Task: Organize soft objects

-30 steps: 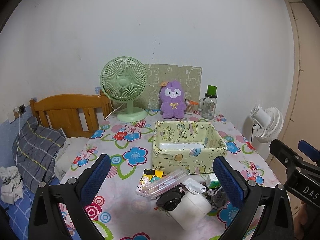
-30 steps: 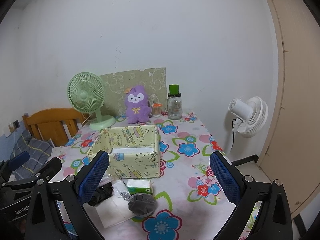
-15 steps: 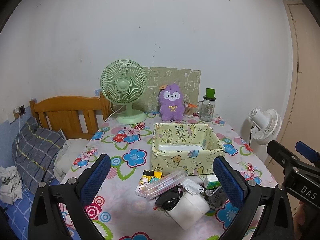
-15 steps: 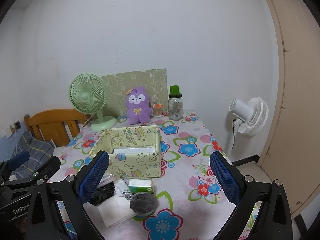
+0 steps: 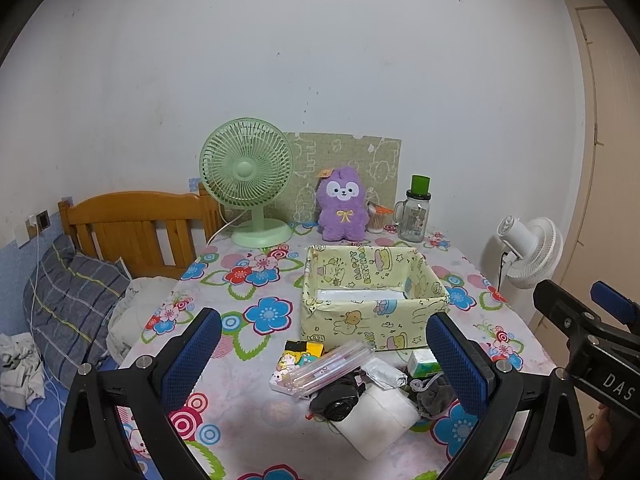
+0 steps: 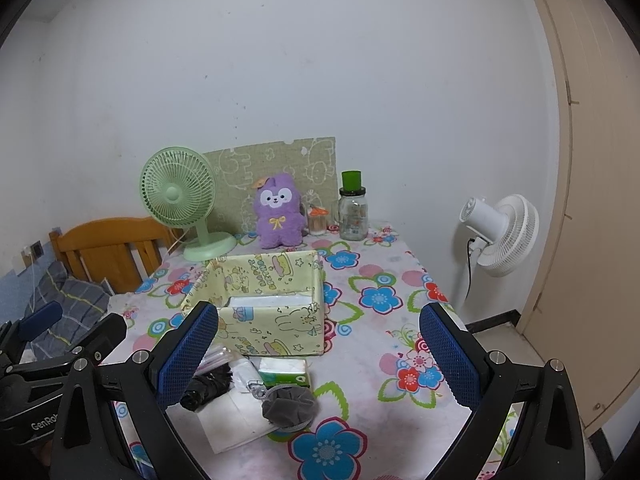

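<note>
A yellow cartoon-print fabric box (image 5: 372,304) (image 6: 276,320) stands mid-table with something white lying inside. In front of it sits a small pile: a grey drawstring pouch (image 6: 289,401) (image 5: 434,394), a green tissue pack (image 6: 284,373) (image 5: 424,362), a white folded cloth (image 5: 376,418) (image 6: 230,414), a black bundle (image 5: 336,398) (image 6: 206,385) and a clear pen case (image 5: 332,364). A purple plush toy (image 5: 342,208) (image 6: 279,216) stands at the back. My left gripper (image 5: 322,360) and right gripper (image 6: 318,356) hover open above the near edge, holding nothing.
A green desk fan (image 5: 248,176), a glass jar with green lid (image 5: 416,210) and a patterned board (image 5: 348,160) line the wall. A white fan (image 6: 500,232) stands on the floor at right. A wooden bed headboard (image 5: 132,224) and grey pillow (image 5: 72,292) lie left.
Both grippers have drawn back and slightly up from the table, so the box and pile look smaller. Nothing on the table has moved.
</note>
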`<state>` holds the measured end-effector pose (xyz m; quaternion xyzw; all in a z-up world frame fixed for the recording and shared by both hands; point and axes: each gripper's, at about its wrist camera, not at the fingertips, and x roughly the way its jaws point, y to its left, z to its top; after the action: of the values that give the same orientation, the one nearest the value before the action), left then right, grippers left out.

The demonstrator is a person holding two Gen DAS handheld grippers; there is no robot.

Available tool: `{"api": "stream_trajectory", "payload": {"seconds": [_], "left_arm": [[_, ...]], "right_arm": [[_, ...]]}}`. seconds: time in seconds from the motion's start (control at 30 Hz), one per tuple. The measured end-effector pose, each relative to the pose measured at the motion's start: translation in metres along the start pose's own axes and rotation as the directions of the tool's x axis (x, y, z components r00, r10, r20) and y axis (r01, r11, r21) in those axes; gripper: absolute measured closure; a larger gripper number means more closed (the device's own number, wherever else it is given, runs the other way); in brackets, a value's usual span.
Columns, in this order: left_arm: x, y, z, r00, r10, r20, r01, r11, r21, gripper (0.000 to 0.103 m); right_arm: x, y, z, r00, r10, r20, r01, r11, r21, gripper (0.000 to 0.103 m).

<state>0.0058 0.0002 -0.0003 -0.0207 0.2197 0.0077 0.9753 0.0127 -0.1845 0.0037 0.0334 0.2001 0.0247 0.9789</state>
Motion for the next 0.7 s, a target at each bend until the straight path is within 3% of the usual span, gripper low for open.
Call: {"api": "stream_trajectory", "payload": {"seconds": [0.47, 0.7], "left_arm": [[0.031, 0.002, -0.007, 0.999, -0.011, -0.051, 0.011, 1.0, 0.0, 0.001], [0.062, 0.003, -0.017, 0.993, 0.0, -0.122, 0.002, 1.0, 0.011, 0.002]], "right_arm": [[0.028, 0.003, -0.004, 0.999, 0.005, -0.034, -0.005, 1.0, -0.005, 0.001], [0.054, 0.004, -0.012, 0.998, -0.022, -0.065, 0.023, 1.0, 0.004, 0.001]]}}
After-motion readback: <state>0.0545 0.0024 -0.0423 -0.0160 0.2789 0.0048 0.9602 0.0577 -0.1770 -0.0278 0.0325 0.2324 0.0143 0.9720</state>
